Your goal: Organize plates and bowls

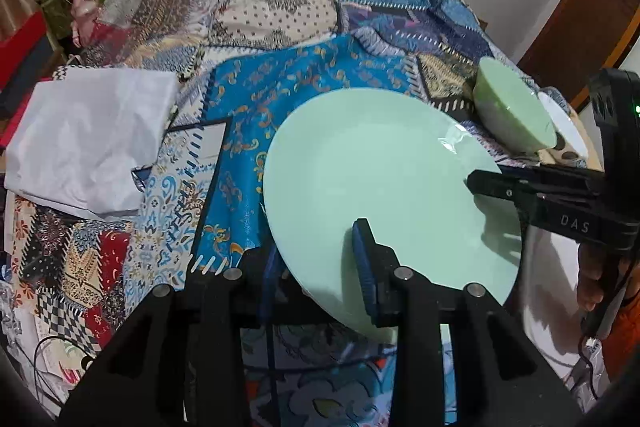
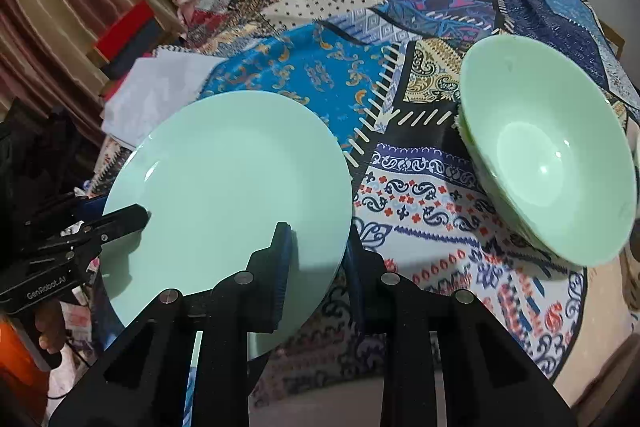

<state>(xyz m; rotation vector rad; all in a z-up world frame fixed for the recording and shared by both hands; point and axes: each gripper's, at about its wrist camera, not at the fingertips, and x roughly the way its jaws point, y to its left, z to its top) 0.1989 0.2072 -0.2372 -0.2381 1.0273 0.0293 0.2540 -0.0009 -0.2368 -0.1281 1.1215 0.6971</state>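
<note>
We grip the plate [image 1: 380,183] at its near-left rim with our left gripper [image 1: 320,267], jaws narrow on it. Our right gripper [image 2: 316,267] clamps its right rim, holding it tilted above the cloth [image 2: 320,75]; the bowls [image 2: 548,163] sit stacked further right.

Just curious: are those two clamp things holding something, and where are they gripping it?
Both hold the pale green plate by its rim: left gripper and right gripper clamp neighbouring spots on its near edge.
</note>
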